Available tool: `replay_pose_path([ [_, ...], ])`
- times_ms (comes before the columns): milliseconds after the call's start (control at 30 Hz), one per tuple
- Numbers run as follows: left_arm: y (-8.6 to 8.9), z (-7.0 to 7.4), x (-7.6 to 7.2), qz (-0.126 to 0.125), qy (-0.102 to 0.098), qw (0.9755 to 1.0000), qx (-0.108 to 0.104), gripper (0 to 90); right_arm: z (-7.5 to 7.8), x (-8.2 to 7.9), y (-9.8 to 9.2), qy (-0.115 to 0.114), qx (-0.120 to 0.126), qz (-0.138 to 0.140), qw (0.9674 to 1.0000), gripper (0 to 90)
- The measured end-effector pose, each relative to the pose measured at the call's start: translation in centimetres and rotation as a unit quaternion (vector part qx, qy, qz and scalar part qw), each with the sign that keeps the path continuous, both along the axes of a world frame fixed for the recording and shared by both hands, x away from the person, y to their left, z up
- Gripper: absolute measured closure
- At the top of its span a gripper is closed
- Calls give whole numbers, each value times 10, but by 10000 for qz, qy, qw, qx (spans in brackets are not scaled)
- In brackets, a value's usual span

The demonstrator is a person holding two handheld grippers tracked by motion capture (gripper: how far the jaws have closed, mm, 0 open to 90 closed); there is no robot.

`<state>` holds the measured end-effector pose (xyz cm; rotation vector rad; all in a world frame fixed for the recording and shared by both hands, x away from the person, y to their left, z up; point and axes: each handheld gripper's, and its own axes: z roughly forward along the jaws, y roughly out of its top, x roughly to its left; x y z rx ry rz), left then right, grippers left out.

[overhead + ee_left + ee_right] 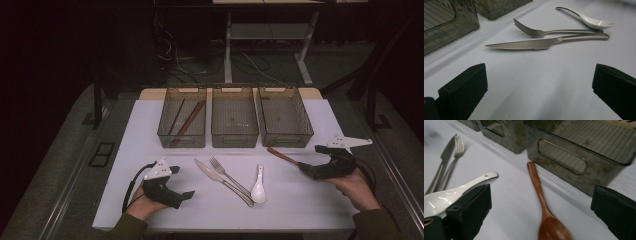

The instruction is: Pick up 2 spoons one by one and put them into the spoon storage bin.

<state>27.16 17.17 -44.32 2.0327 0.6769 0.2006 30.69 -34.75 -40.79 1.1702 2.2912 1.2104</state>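
Where the right hand-held gripper [541,215] gapes, the wooden spoon [544,207] lies between.

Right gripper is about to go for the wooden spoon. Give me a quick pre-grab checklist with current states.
1. Right gripper open: ok, jaws stand wide apart.
2. Wooden spoon between the jaws: ok, its bowl lies in the gap.
3. Spoon free of the white spoon: ok, apart.
4. Spoon handle free of the right bin: cannot tell, its tip lies close to the wall.
5. Left gripper out of the way: ok, open, on the far side of the knife and fork.
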Motion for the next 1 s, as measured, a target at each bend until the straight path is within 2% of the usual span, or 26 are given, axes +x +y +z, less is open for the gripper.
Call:
replay_pose_path([
  [367,-2,-2,1,-70,32,10000,59,0,-9,8,-16,279,-125,-236,9993,31],
  [467,-3,-2,1,-76,23,10000,59,0,-11,8,-21,323,-96,-287,9990,73],
  [533,-3,-2,1,-83,29,9999,57,0,-13,8,-24,366,-81,-318,9988,141],
  [667,-2,-3,1,-87,38,9999,68,0,-17,8,-26,490,-104,-253,9984,209],
  [1000,-2,-3,1,-76,47,9999,69,0,-24,9,-31,689,-120,-233,9973,350],
])
